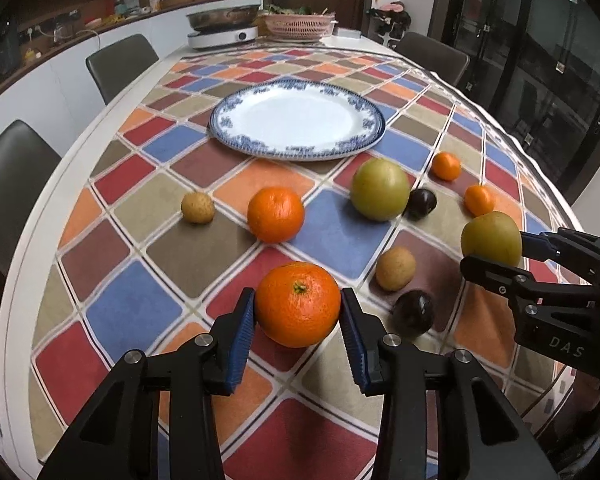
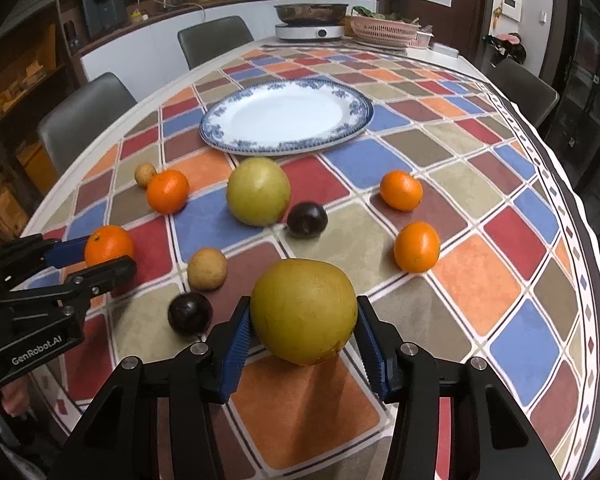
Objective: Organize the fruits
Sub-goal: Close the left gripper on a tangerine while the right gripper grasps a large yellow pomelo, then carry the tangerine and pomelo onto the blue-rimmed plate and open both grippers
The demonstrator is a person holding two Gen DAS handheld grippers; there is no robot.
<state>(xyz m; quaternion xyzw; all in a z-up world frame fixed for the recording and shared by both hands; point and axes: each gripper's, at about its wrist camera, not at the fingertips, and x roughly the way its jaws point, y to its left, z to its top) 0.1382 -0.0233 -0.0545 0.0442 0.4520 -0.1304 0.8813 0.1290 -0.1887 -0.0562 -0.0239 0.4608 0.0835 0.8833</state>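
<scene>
Left wrist view: left gripper [image 1: 298, 312] jaws clamp an orange [image 1: 298, 304]; right gripper [image 2: 303, 322] jaws clamp a pear [image 2: 303, 310].

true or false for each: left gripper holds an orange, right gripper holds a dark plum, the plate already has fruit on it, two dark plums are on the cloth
1. The left gripper holds an orange. True.
2. The right gripper holds a dark plum. False: it grips a yellow-green pear.
3. The plate already has fruit on it. False: nothing lies on it.
4. Two dark plums lie on the cloth. True.
</scene>
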